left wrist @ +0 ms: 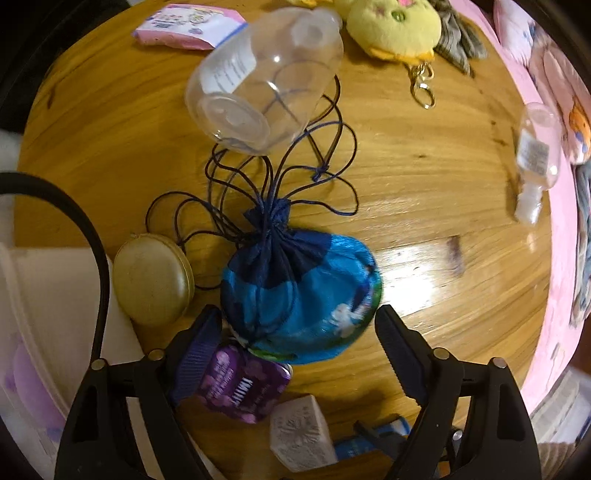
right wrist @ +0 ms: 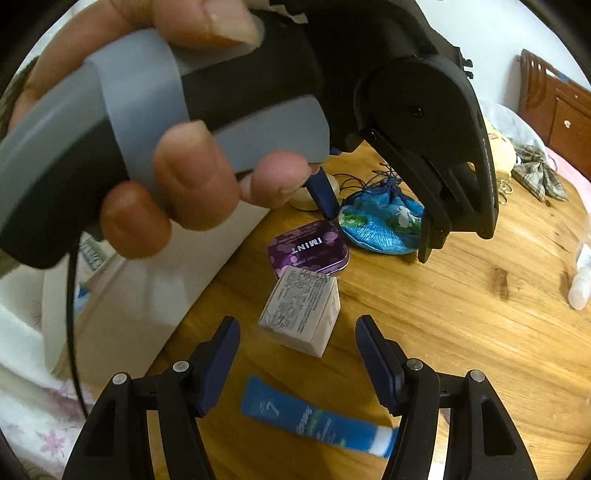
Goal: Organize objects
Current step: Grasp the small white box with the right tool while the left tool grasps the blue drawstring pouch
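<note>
My left gripper (left wrist: 299,317) is open, its fingers straddling the near part of a blue drawstring pouch (left wrist: 303,288) on the round wooden table (left wrist: 443,229). The left finger stands over the edge of a purple mint tin (left wrist: 240,384). In the right wrist view a hand (right wrist: 177,177) holds that left gripper (right wrist: 376,236) above the pouch (right wrist: 380,225) and the tin (right wrist: 308,251). My right gripper (right wrist: 297,363) is open and holds nothing. A small white carton (right wrist: 303,310) stands just ahead of its fingers, and a blue tube (right wrist: 317,417) lies between them on the table.
A gold round case (left wrist: 153,278) sits left of the pouch and a clear plastic jar (left wrist: 266,85) lies on the pouch cords. Farther off are a yellow plush keychain (left wrist: 399,27), a pink tissue pack (left wrist: 188,26) and a small clear bottle (left wrist: 535,158). A white bin (right wrist: 166,288) stands at the table's left edge.
</note>
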`<state>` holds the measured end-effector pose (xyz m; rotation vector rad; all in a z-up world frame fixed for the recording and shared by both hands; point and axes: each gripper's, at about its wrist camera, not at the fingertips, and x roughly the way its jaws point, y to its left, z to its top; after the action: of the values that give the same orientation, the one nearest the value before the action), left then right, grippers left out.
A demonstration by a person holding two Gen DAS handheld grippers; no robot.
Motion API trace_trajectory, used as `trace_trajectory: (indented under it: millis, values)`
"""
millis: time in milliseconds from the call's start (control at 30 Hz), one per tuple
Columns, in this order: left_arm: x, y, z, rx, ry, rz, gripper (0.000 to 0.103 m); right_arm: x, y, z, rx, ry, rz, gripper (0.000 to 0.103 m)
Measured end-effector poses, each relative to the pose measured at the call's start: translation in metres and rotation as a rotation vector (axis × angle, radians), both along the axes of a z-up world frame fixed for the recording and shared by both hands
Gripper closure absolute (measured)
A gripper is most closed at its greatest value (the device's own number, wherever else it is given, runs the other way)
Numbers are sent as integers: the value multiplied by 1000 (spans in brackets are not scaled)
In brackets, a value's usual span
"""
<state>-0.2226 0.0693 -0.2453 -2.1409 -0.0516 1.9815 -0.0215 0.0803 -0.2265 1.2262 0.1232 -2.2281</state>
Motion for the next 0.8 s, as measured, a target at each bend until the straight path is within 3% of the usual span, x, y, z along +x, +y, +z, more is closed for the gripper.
trace_trajectory:
  millis: [167, 233, 333, 567, 800]
  values:
    - [1, -2, -1, 4, 7, -17, 20, -7, -12, -10, 71, 9, -65, 39]
    - [3, -1, -1, 1, 15, -19, 21, -10, -13, -12, 76, -7, -82, 55]
    - [8, -1, 0, -2, 31, -18, 24, -12, -12, -13, 89, -8, -98, 70]
    - [26, 1, 5, 4, 83, -24, 36, -12, -8, -7, 105, -26, -130, 71]
    - [53, 7, 27, 28, 144, -53, 40, -2, -6, 20, 117, -10, -149, 71]
